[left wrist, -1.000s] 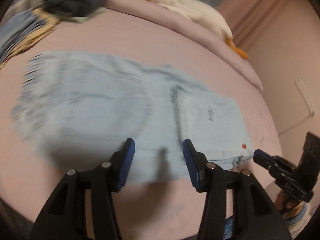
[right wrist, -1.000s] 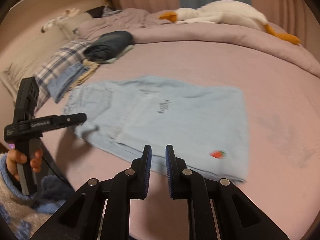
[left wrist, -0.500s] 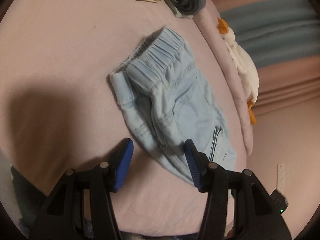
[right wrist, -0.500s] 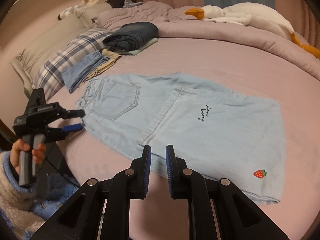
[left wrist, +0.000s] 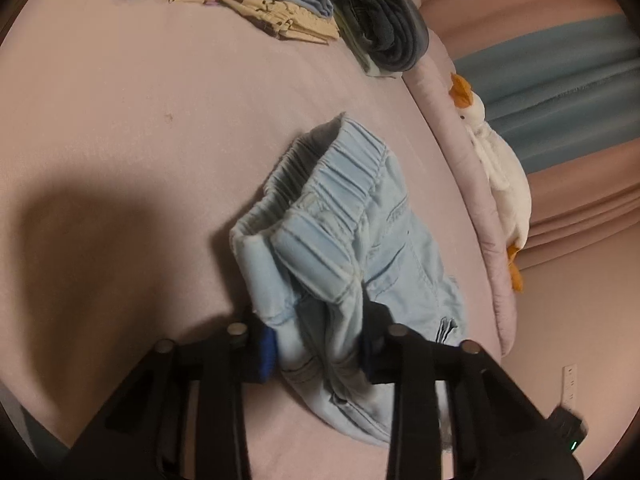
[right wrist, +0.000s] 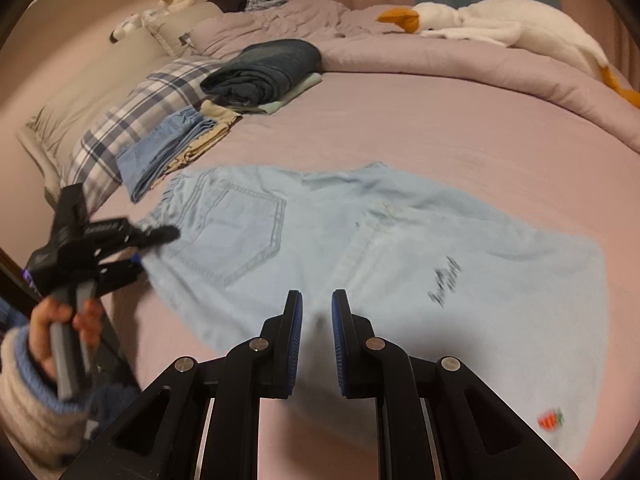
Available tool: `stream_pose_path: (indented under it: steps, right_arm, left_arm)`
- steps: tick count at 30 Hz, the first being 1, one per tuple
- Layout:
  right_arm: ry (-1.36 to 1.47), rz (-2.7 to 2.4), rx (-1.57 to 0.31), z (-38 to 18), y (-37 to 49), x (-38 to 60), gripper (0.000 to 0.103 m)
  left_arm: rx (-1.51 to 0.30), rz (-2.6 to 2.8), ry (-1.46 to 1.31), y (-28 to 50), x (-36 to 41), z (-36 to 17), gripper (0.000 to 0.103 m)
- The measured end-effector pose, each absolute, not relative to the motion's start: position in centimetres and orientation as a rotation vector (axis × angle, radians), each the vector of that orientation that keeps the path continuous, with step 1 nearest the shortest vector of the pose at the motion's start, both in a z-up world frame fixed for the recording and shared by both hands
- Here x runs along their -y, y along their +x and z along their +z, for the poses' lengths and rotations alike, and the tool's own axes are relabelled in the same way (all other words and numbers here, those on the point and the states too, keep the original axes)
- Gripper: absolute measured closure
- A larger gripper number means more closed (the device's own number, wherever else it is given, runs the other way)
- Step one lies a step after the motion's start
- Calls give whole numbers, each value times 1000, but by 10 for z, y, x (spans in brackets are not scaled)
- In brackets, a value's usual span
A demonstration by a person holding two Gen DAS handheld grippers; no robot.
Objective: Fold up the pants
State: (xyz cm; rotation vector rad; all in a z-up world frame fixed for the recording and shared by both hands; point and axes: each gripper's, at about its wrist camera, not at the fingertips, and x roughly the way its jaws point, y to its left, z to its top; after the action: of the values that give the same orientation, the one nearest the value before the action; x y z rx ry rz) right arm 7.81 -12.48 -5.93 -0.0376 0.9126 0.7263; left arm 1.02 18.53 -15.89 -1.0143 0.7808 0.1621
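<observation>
While the pale blue pants (right wrist: 360,256) lie spread across the pink bed (right wrist: 440,136), the left claw (left wrist: 318,350) pinches their waistband corner and the right claw (right wrist: 316,340) hovers above, narrowly parted, holding nothing.

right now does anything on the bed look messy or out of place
Only the pants stand out: their waistband corner is bunched and crumpled between the left tongs, while the rest lies flat on the bed. The folded clothes by the pillow look tidy. The right tongs hold nothing.
</observation>
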Motion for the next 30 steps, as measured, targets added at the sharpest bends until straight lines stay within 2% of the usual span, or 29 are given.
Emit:
stream_pose_path:
  steps: [3, 8, 11, 30]
  right_arm:
    - [-51, 723, -941, -63, 96, 103, 89]
    - [-63, 690, -985, -76, 129, 73, 89]
    - [-70, 667, -1079, -98, 138, 61, 89]
    - [-234, 771, -1158, -88, 28, 70, 89]
  left_arm:
    - [-780, 155, -928, 8, -181, -148, 82]
    - [-740, 135, -753, 14, -165, -123, 83]
    - [-731, 130, -676, 18, -157, -117, 83]
    - [-759, 119, -641, 21, -155, -119, 83]
